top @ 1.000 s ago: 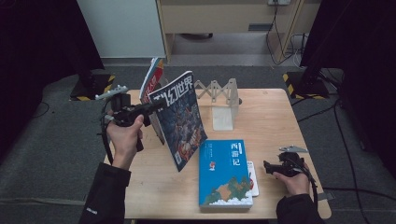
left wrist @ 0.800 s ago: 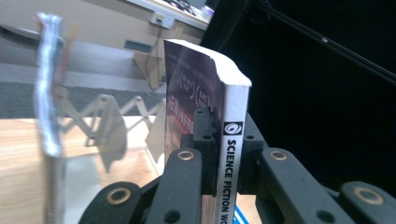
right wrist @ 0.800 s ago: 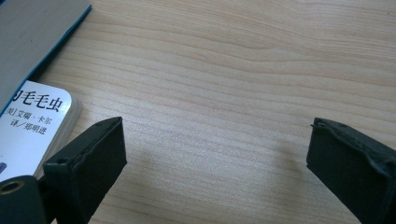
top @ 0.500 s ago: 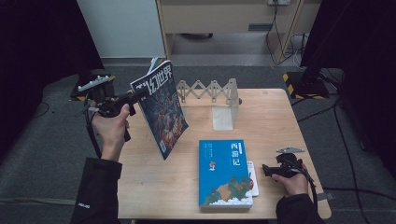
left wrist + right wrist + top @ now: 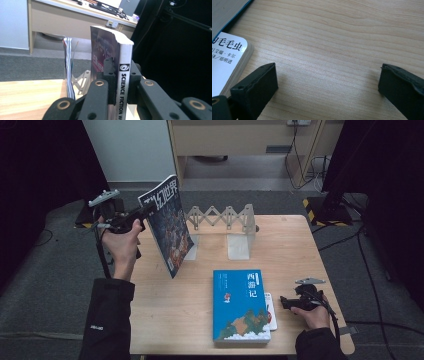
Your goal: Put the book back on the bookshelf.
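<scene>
High view shows the magazine clamped by its spine in the left gripper, lifted upright off the table, just in front of the accordion book rack. Judging by that, pickup is done; slotting it into the rack remains. Left gripper view adds the spine lettering and another magazine already standing beyond. Right gripper rests with jaws apart beside the small white book under the blue book.

We wear black sleeves; our left gripper and right gripper are black, each topped by a grey three-cornered plate, brass-ringed pivots on the linkage.
</scene>
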A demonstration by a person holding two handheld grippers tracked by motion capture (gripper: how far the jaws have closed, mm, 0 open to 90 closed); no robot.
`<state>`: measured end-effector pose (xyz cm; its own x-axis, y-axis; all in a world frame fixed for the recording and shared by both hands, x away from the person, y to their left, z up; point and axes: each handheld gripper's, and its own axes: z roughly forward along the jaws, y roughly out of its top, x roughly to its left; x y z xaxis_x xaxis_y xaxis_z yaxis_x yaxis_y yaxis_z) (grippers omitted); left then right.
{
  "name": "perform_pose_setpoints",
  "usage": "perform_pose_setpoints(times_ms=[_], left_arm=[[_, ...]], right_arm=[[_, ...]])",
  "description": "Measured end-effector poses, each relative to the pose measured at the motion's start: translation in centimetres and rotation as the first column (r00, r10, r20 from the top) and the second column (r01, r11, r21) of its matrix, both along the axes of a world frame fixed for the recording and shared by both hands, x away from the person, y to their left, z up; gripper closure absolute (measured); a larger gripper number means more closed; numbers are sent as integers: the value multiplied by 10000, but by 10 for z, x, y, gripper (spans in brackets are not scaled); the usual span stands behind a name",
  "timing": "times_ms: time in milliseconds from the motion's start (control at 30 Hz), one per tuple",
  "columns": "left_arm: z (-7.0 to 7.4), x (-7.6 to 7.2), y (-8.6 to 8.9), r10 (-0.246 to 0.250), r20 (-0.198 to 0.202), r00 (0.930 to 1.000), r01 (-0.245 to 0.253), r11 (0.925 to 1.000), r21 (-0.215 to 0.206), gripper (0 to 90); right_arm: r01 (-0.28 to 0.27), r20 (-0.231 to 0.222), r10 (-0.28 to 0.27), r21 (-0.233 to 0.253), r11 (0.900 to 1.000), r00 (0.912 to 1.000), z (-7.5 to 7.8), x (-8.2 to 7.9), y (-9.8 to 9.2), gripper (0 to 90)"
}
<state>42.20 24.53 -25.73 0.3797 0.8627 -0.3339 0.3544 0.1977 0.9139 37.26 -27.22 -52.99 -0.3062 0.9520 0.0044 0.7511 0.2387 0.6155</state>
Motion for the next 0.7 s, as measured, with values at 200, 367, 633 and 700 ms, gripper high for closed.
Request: perform_pose_setpoints(times_ms=[200,367,633,700], left_arm=[[-3,14,-8,348,-35,9994,-347,9991,233,818],[-10,25,-12,533,-73,9986,-532,9985,145,818],[-16,35,-19,738,-79,9972,-734,9965,389,818],[-18,37,-21,839,-26,9965,-837,9957,389,818]], right_arm=[[-43,120,42,21,10000,9999,-1,0,0,17],[17,290,-21,122,9999,9996,-3,-1,0,6],[-103,574,92,193,9998,9983,-5,-2,0,4],[-127,680,114,195,9997,9976,-6,-3,-1,4]])
